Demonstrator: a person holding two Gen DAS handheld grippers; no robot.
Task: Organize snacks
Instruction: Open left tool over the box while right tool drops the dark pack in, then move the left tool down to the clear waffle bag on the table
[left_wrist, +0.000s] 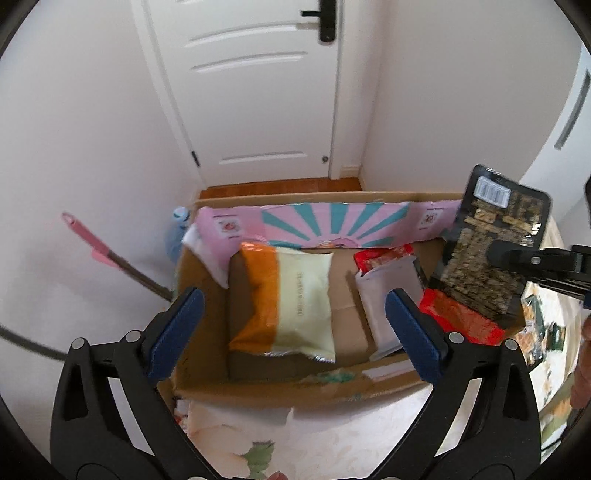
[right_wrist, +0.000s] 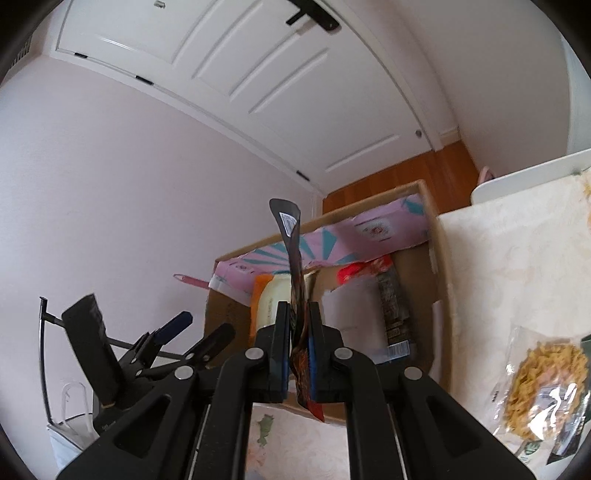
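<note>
Right gripper carries a dark packet over the box, left gripper hangs spread above it.

The right gripper (right_wrist: 298, 354) is clamped on a flat black snack packet with a white barcode label (left_wrist: 491, 240), held upright over the right end of the open brown cardboard box (left_wrist: 280, 391). The left gripper (left_wrist: 291, 328) has its blue-padded jaws wide apart, nothing between them, above the orange-and-cream foil snack bag (left_wrist: 295, 299) lying inside the box. Beside that bag lie a white pouch (left_wrist: 388, 295) and a red wrapper (left_wrist: 461, 321).
</note>
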